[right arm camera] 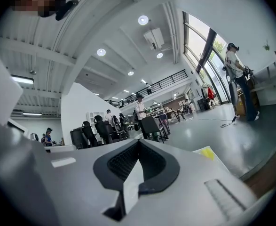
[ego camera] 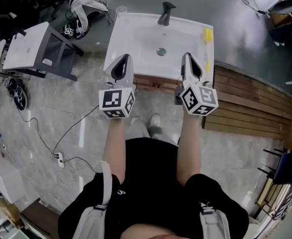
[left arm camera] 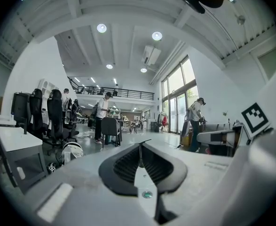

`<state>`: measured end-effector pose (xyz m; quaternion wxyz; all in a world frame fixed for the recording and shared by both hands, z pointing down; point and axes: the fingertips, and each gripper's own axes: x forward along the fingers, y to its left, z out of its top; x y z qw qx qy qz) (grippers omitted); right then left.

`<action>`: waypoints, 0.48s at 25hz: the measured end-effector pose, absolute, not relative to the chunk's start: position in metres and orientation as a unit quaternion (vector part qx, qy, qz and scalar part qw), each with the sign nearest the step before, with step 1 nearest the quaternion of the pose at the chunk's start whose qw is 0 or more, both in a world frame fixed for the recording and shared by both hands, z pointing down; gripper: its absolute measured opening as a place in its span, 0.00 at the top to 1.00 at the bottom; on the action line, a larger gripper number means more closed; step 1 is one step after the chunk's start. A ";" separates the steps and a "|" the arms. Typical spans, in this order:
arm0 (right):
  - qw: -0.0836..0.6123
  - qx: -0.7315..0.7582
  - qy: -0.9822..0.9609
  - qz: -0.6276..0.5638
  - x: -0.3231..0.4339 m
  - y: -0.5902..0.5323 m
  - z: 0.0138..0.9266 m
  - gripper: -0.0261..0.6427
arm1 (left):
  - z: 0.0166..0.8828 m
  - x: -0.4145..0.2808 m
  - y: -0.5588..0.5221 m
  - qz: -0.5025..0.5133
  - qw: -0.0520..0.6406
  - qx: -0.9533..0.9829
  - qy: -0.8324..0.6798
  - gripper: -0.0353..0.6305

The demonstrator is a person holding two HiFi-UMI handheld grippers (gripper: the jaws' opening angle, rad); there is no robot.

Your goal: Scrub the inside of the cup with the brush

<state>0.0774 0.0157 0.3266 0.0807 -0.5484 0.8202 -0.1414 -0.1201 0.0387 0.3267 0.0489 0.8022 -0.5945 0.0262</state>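
Observation:
A white sink [ego camera: 136,29] with a black faucet [ego camera: 166,13] stands in front of me. A clear cup [ego camera: 121,10] sits at its back left corner. A yellow brush-like thing [ego camera: 207,35] lies on the sink's right rim, also visible in the right gripper view [right arm camera: 207,153]. My left gripper [ego camera: 126,58] hovers over the sink's front left edge, shut and empty. My right gripper [ego camera: 186,56] hovers over the front right edge, also shut and empty. In each gripper view [left arm camera: 140,146] [right arm camera: 138,143] the jaws meet with nothing between them.
A white desk [ego camera: 29,46] and a helmet [ego camera: 83,6] lie to the left. A wooden slat platform [ego camera: 250,101] runs along the right. Cables and a power strip [ego camera: 60,158] lie on the floor. Several people and office chairs [left arm camera: 53,114] are far off.

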 end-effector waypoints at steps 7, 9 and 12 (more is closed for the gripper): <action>0.069 -0.551 0.819 -0.147 0.079 0.006 0.340 0.96 | 0.345 -0.123 0.026 0.029 0.058 0.801 -0.595 0.95; 0.065 -0.553 0.818 -0.144 0.080 0.002 0.342 0.96 | 0.351 -0.124 0.019 0.030 0.060 0.802 -0.594 0.95; 0.057 -0.557 0.817 -0.140 0.083 -0.006 0.343 0.96 | 0.361 -0.125 0.006 0.032 0.065 0.802 -0.593 0.95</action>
